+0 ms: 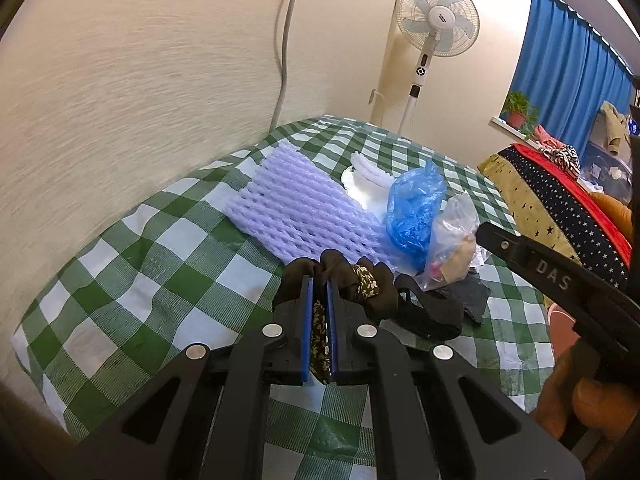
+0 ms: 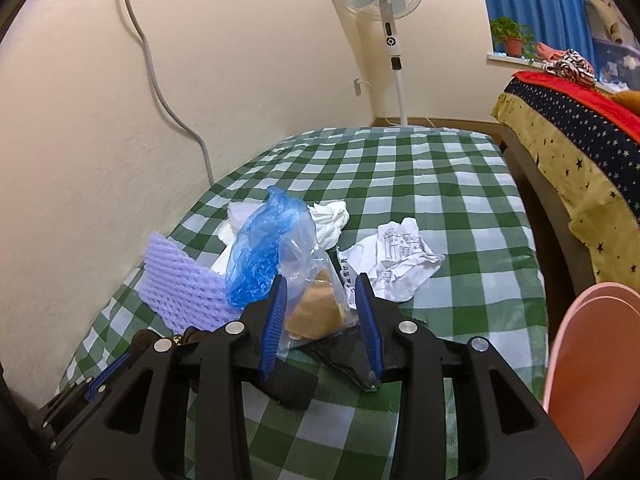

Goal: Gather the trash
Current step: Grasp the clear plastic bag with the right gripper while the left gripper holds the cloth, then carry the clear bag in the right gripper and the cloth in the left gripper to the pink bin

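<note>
Left wrist view: left claw point(image 1: 319, 284) at lower centre, pressed together on a dark floral cloth point(image 1: 362, 284), a strip of which runs between the blue pads point(image 1: 307, 328). Just beyond it, a trash pile on the green-checked counter point(image 1: 132, 264): purple foam netting point(image 1: 296, 216) at centre, blue plastic bag point(image 1: 416, 212) to its right, clear plastic bag point(image 1: 452, 240) further right. Right claw's arm enters from the right edge.

Right wrist view: right claw point(image 2: 320, 292) at lower centre, spread. The clear plastic bag point(image 2: 316, 300), holding something tan, sits between the fingers; pads not pressing it. Blue plastic bag point(image 2: 260, 256) just upper left of the claw, purple foam netting point(image 2: 180, 284) further left. Crumpled paper point(image 2: 396, 260) just right of the claw. A pink bin point(image 2: 600, 380) at lower right edge.
</note>
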Motion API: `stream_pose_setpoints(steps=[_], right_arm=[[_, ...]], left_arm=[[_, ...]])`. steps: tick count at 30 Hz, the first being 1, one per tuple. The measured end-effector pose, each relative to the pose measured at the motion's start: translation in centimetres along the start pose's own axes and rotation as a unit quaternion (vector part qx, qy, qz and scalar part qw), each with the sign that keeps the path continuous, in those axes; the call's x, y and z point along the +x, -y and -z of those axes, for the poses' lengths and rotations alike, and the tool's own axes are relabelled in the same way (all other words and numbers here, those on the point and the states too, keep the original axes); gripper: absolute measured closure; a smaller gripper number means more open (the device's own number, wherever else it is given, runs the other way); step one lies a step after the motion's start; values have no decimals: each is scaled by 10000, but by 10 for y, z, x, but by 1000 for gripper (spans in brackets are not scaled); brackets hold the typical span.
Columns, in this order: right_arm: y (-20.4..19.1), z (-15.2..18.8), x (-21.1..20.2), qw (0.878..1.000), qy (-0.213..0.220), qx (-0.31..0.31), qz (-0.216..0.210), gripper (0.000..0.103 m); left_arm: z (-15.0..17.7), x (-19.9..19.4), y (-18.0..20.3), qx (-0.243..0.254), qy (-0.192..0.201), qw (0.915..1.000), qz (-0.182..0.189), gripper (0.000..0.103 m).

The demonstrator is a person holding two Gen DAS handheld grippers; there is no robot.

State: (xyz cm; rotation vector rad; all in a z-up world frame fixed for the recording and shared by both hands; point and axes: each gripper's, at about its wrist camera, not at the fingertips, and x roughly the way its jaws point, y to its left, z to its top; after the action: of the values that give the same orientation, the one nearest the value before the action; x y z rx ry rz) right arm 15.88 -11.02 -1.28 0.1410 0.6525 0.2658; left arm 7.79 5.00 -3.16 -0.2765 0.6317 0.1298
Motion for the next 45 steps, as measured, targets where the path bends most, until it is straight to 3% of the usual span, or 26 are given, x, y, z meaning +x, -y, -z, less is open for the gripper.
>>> stream_pose_setpoints(steps=[9,13,19,30,45], right_arm=[[1,-3,23,9998,-121,40,-122,68],[-3,-2,21,9997,-135,-85,-178,90],[-5,-3,3,9997,-33,-142,-196,100],[0,-8,-52,9996,193,-50,-211,101],[25,-11,-130,9990,341,239,160,101]], left_arm=[[2,2,-1,16,-48,10000,4,97],[1,3,-2,0,-69,10000,-9,97],[1,1,1,35,-52,10000,-1,97],[-3,-17,6,107,106,9997,165,97],[-4,-49,29,417,209,9971,596,97]])
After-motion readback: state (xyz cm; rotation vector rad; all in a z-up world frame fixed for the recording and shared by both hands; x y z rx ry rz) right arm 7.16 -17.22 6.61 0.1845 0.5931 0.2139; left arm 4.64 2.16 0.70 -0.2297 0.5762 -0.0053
